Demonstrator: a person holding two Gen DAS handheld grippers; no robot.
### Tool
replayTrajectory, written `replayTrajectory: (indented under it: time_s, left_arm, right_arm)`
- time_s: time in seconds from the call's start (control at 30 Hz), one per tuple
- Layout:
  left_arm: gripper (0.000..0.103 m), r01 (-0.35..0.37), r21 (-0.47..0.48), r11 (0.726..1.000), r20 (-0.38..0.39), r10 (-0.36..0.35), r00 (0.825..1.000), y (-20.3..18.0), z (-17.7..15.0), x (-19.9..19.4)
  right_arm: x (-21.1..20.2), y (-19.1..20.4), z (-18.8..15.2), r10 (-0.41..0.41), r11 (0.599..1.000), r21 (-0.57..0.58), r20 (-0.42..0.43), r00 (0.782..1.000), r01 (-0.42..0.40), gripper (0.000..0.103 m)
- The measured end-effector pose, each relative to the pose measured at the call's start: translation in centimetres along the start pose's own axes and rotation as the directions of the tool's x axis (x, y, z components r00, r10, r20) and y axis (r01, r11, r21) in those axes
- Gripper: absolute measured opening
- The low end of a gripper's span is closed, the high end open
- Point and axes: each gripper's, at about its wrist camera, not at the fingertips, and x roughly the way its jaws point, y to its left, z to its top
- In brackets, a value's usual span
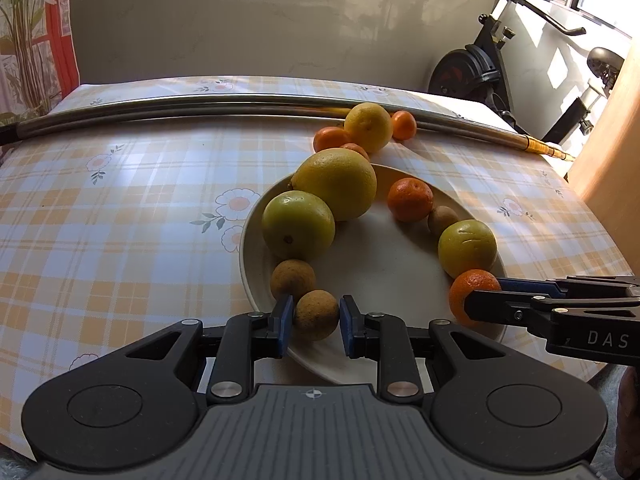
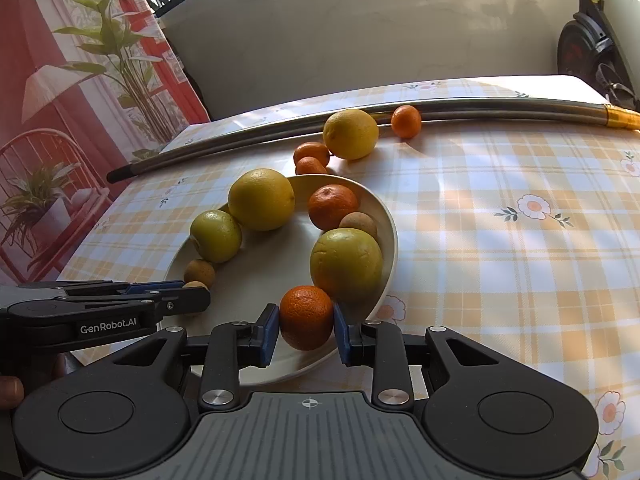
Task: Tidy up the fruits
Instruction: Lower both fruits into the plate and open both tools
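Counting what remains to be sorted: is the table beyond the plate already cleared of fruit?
No. In the right wrist view a yellow citrus fruit and three small oranges lie on the tablecloth beyond the plate.

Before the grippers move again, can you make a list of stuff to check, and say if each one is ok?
1. Left gripper shut on the small brown fruit: ok, pads sit on both sides.
2. Right gripper shut on the orange tangerine: ok, pads press both sides.
3. Both held fruits over the plate: ok, at its near edge.
4. Fruits resting on the plate or lifted: cannot tell.
5. The two grippers apart from each other: ok, a gap shows between them.
6. All fruit on the plate: not ok, the yellow citrus and small tangerines beside it lie on the tablecloth.
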Motion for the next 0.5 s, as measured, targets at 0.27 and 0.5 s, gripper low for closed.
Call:
replayTrajectory:
  time_s: [0.27, 0.5]
  left_arm:
    - [0.027, -0.013, 0.008, 1.0, 0.02, 0.013, 1.0, -0.2, -0.4, -0.5]
    - [0.027, -0.005, -0.023, 1.0, 0.033, 0.006, 0.999, 0.3, -0.4, -1.2]
  right_arm:
    - [0.0, 0.0, 0.0, -0.016, 1.0, -0.009, 0.007, 1.0, 0.016, 0.028]
    - [-0.1, 0.0, 0.1, -0.023, 1.0, -0.009, 0.011, 1.0, 0.023, 0.028]
